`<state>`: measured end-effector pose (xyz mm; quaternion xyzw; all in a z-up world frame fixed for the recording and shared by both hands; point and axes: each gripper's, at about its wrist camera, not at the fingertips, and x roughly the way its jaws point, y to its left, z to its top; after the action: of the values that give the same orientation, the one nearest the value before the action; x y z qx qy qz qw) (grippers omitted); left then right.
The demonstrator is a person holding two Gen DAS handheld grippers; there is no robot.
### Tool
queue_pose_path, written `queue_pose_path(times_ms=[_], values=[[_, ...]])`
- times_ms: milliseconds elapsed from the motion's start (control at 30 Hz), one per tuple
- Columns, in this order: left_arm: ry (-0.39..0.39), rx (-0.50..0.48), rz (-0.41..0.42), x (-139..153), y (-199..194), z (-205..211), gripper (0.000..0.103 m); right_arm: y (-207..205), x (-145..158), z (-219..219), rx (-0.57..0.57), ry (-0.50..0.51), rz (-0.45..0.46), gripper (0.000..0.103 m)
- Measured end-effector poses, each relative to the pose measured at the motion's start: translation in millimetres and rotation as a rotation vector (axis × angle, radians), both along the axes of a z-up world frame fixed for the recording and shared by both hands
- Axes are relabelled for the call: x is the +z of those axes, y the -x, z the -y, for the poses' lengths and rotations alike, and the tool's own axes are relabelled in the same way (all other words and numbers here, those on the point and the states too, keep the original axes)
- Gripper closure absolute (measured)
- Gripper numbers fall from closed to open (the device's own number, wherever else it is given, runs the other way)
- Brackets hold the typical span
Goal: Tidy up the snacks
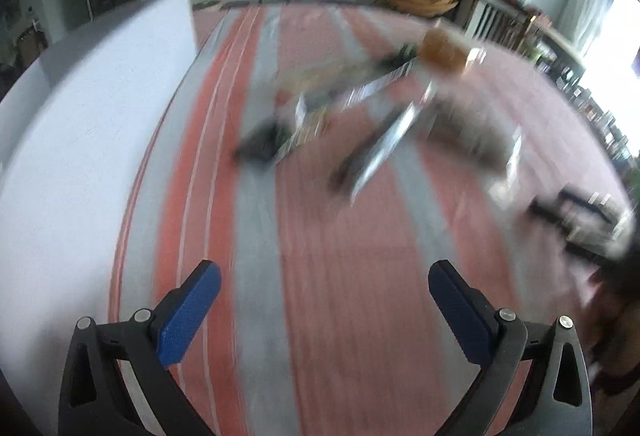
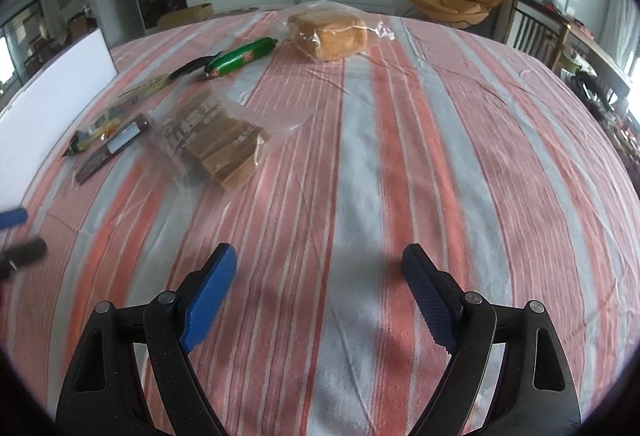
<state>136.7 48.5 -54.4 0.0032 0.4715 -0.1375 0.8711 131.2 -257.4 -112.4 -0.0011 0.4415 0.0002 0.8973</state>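
Both tools hang over the striped cloth on the table with nothing between their fingers: the right hand-held gripper has its blue pads spread wide above bare cloth, and the left hand-held gripper is likewise wide apart and empty. The snacks lie in a loose scatter at the far left of the right wrist view: a bagged loaf of bread farthest away, a green sausage-shaped pack beside it, a clear bag of sliced brown cake nearer, and a dark bar and other slim packets just beside the white board. The likeliest trouble is the packaging: the clear bags look slippery and loose, so a pinch on film alone could let the contents swing or slide out. Squeezing the soft loaf would probably crush it. The left wrist view is badly blurred, so aiming from it is unsafe, and the two tools could collide over the same cluster.
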Motion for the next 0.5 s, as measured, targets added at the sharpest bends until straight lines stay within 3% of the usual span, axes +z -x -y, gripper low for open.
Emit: queue_pose_path(times_ms=[133, 233, 300, 400, 433, 500], values=[[-0.045, -0.015, 0.047, 28, -39, 15, 0.0, 0, 0, 0, 0.0, 0.0, 0.0, 0.016], [-0.105, -0.008, 0.023, 22, -79, 24, 0.001, 0, 0, 0, 0.0, 0.0, 0.0, 0.016], [-0.142, -0.017, -0.002, 11, -98, 27, 0.01, 0, 0, 0, 0.0, -0.001, 0.0, 0.016], [-0.178, -0.025, -0.075, -11, -117, 26, 0.038, 0, 0, 0, -0.001, 0.0, 0.0, 0.016], [-0.165, -0.03, -0.108, -20, -119, 23, 0.066, 0, 0, 0, -0.001, -0.001, 0.0, 0.016], [-0.122, -0.028, -0.095, -17, -111, 16, 0.075, 0, 0, 0, -0.001, 0.0, 0.0, 0.016]])
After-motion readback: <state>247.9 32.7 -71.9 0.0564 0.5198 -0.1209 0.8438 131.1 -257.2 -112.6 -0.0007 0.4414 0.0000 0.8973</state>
